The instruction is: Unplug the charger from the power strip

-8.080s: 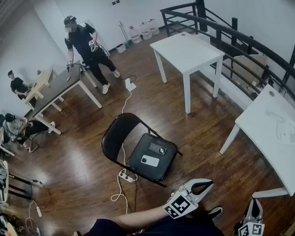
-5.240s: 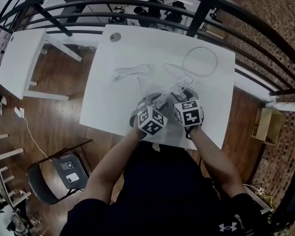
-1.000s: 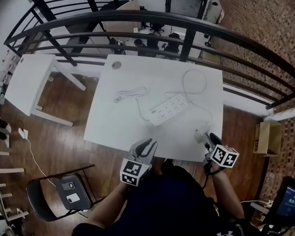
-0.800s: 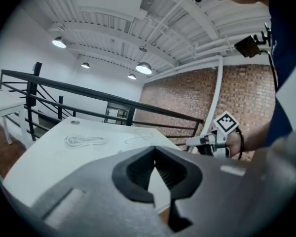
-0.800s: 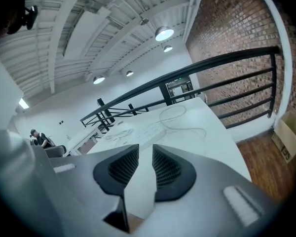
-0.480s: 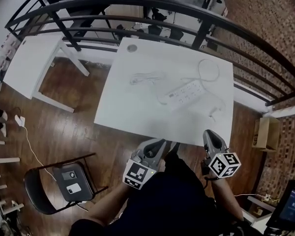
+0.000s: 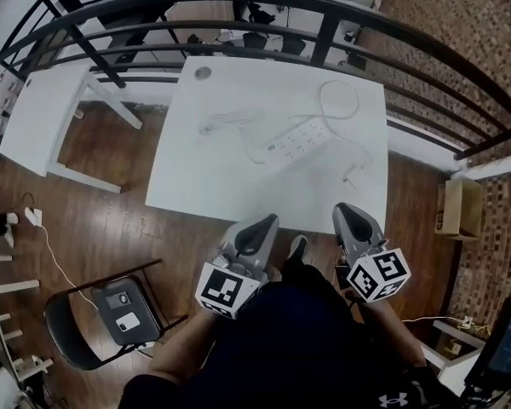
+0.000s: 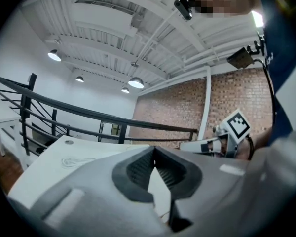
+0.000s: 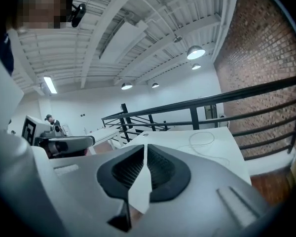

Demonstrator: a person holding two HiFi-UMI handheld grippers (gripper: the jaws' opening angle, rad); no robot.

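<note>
Charger: small white plug-in charger (image 7: 350, 177) with a thin white lead, lying on the surface near its right front edge, apart from the power strip and not in any socket.
Power strip: long white multi-socket power strip (image 7: 294, 139), flat and slantwise at mid-surface; any print on it is too small to read.
Cables: the strip's white cord (image 7: 336, 100) loops toward the far right corner; a second coiled white cable (image 7: 224, 123) lies left of the strip.
Surface: white rectangular table (image 7: 196, 186) set against a black metal railing (image 7: 324, 32).
Left tool: grey left tool (image 7: 260, 227) held off the surface's near edge, clenched with its ribbed pads together, nothing between them.
Right tool: grey right tool (image 7: 347, 214) beside it, also short of the surface, jaws closing and all but together, nothing between them.
Markings: black-and-white square codes on each tool's cube; a white Under Armour emblem (image 7: 394, 396) on the person's dark clothing.
</note>
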